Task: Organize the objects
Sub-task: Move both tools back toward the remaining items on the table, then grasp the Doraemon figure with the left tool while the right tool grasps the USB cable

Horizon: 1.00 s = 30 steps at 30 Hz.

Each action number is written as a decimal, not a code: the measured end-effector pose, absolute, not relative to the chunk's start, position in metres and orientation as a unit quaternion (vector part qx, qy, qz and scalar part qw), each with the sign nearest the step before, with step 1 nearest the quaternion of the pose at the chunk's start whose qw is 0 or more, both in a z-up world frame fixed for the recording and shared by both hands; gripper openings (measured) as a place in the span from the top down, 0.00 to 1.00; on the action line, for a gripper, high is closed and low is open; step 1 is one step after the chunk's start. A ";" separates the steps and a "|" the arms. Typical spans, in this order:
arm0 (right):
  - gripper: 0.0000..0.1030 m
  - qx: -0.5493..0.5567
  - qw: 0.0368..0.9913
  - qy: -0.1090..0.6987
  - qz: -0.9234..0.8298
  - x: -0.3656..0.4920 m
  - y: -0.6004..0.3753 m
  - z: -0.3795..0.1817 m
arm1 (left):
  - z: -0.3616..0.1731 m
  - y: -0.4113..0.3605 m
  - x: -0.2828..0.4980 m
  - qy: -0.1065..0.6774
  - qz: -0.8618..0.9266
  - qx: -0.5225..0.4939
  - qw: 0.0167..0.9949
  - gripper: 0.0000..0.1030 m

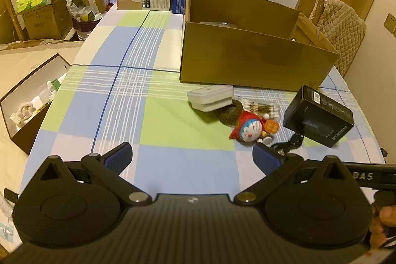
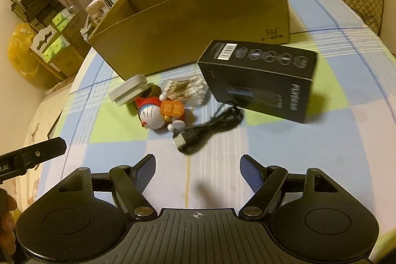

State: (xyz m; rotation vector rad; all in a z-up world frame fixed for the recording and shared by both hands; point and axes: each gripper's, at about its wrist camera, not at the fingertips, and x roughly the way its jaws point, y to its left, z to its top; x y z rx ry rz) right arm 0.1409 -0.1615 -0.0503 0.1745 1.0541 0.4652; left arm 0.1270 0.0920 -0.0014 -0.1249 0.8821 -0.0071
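Left claw (image 1: 191, 155): spread wide, holding nothing, hovering over the near part of the counter; the small things lie ahead of it and toward its right finger.
Right claw (image 2: 198, 166): spread wide, holding nothing, hovering over the counter near its front edge; the black cable lies just ahead, between the lines of its two fingers.
Counter (image 1: 153, 120): covered with a blue, green and white checked cloth.
Cardboard box (image 1: 252, 61): open at the top, standing toward the far right of the counter, beyond the small things.
Black box (image 2: 259, 81): lying on its side near the right edge, just in front of the cardboard box, well ahead of the right claw.
White case (image 1: 210, 98): close in front of the cardboard box, left of the black box.
Cotton swab packet (image 2: 184, 90): between the white case and the black box.
Doraemon toy (image 2: 158, 113): lying down, just in front of the white case and touching the swab packet.
Black cable (image 2: 205, 128): coiled, between the toy and the black box, nearest thing to the right claw.
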 end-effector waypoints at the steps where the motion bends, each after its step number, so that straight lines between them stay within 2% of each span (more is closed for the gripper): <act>1: 0.29 0.085 0.834 0.498 0.221 0.144 -0.158 -0.053 | -0.003 0.093 0.131 0.427 -0.004 -0.061 0.902 0.01; 7: 0.39 0.090 0.833 0.501 0.218 0.164 -0.139 -0.072 | -0.014 0.101 0.148 0.437 -0.001 -0.064 0.897 0.01; 13: 0.41 0.078 0.842 0.498 0.190 0.179 -0.122 -0.088 | -0.019 0.105 0.159 0.440 -0.003 -0.071 0.895 0.01; 18: 0.41 0.014 0.854 0.488 0.178 0.179 -0.102 -0.089 | -0.019 0.103 0.165 0.440 -0.011 -0.069 0.895 0.01; 20: 0.47 -0.021 0.857 0.482 0.180 0.174 -0.098 -0.090 | -0.020 0.102 0.166 0.441 -0.015 -0.069 0.895 0.01; 22: 0.64 -0.038 0.859 0.477 0.185 0.170 -0.100 -0.090 | -0.020 0.101 0.166 0.442 -0.018 -0.068 0.894 0.01; 24: 0.69 -0.042 0.855 0.479 0.195 0.166 -0.108 -0.089 | -0.021 0.099 0.165 0.443 -0.022 -0.064 0.894 0.01; 30: 0.73 -0.056 0.841 0.487 0.228 0.147 -0.142 -0.086 | -0.029 0.082 0.164 0.455 -0.048 -0.027 0.889 0.05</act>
